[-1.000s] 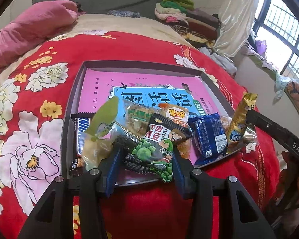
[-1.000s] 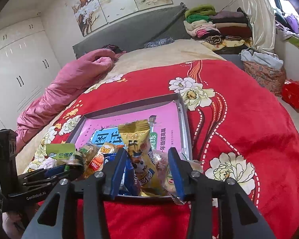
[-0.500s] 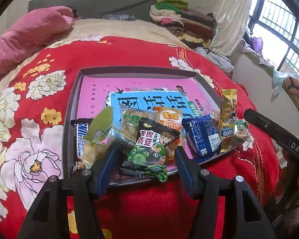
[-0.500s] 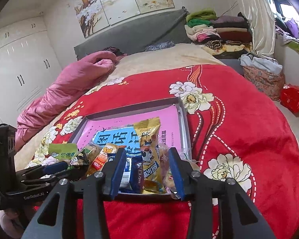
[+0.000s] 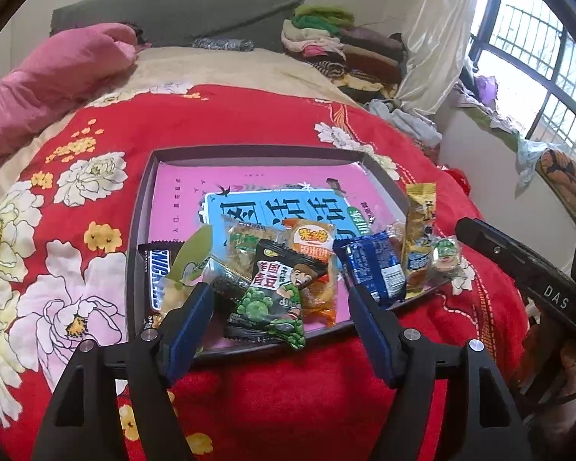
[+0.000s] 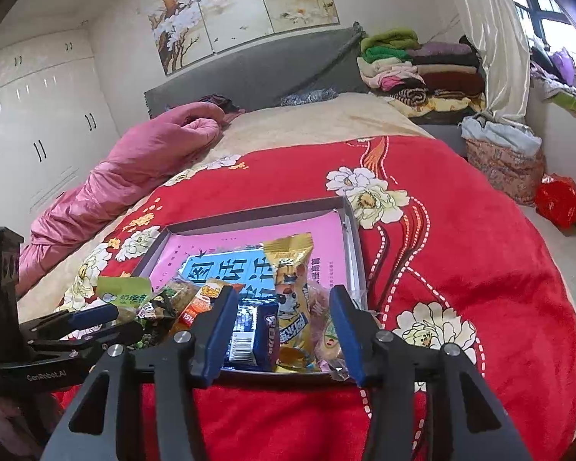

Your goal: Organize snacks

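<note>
Left claw (image 5: 280,303): its blue pads (image 5: 190,319) stand apart and are spreading wider. The pea pack (image 5: 278,296), black with green peas, lies between them at the tray's near edge; neither pad presses it, so the claw is released.

Right claw (image 6: 282,330): its pads (image 6: 343,326) are also spreading. A blue pack (image 6: 257,336) and a yellow pack (image 6: 290,299) lie between them, the yellow one leaning up and away; no pad visibly presses either, though the blue pack sits just beside the left pad.

Snacks: all lie heaped along the near edge of the tray (image 5: 257,151). From the left wrist view, left to right: a Snickers bar (image 5: 155,272) at the left wall, a green sachet (image 5: 192,253) over it, a clear cracker pack (image 5: 245,246), an orange pack (image 5: 313,242) behind the pea pack, then the blue and yellow packs and a small round sweet (image 5: 446,255) at the right edge.

Tray: shallow, grey-walled, holding a pink book (image 5: 196,188) with a blue title panel; its far half is bare of snacks.

Surroundings: the tray rests on a bed under a red blanket (image 6: 460,230) with white flowers. A pink quilt (image 6: 134,165) lies far left; folded clothes (image 6: 414,65) are stacked far right by the curtain.
</note>
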A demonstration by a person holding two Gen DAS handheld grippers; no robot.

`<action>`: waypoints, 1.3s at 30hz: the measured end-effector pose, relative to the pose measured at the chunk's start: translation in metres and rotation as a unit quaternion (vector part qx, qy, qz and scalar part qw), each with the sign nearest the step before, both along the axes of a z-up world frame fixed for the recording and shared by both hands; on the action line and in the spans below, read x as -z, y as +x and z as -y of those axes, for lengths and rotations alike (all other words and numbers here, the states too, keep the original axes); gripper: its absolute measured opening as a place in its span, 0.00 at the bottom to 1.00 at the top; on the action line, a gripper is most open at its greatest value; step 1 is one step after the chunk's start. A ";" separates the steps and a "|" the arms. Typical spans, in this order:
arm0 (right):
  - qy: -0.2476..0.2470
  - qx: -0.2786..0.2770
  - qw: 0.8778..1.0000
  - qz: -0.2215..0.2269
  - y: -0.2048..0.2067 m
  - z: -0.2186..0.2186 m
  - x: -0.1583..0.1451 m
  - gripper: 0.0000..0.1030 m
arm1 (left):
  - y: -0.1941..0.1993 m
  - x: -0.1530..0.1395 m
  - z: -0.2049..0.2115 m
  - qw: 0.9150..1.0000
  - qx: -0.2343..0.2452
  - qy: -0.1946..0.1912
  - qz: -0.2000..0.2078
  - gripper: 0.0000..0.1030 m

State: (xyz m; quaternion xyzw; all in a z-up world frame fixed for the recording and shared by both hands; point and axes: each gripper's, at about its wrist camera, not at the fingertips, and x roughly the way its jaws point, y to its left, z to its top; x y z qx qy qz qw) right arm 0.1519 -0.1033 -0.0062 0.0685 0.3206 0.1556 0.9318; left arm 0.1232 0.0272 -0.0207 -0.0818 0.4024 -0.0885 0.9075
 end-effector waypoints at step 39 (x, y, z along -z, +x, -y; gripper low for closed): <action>-0.078 -0.026 0.996 -0.019 -0.098 -0.036 0.005 0.81 | -0.087 -0.008 0.008 0.997 -0.053 0.029 -0.043 0.77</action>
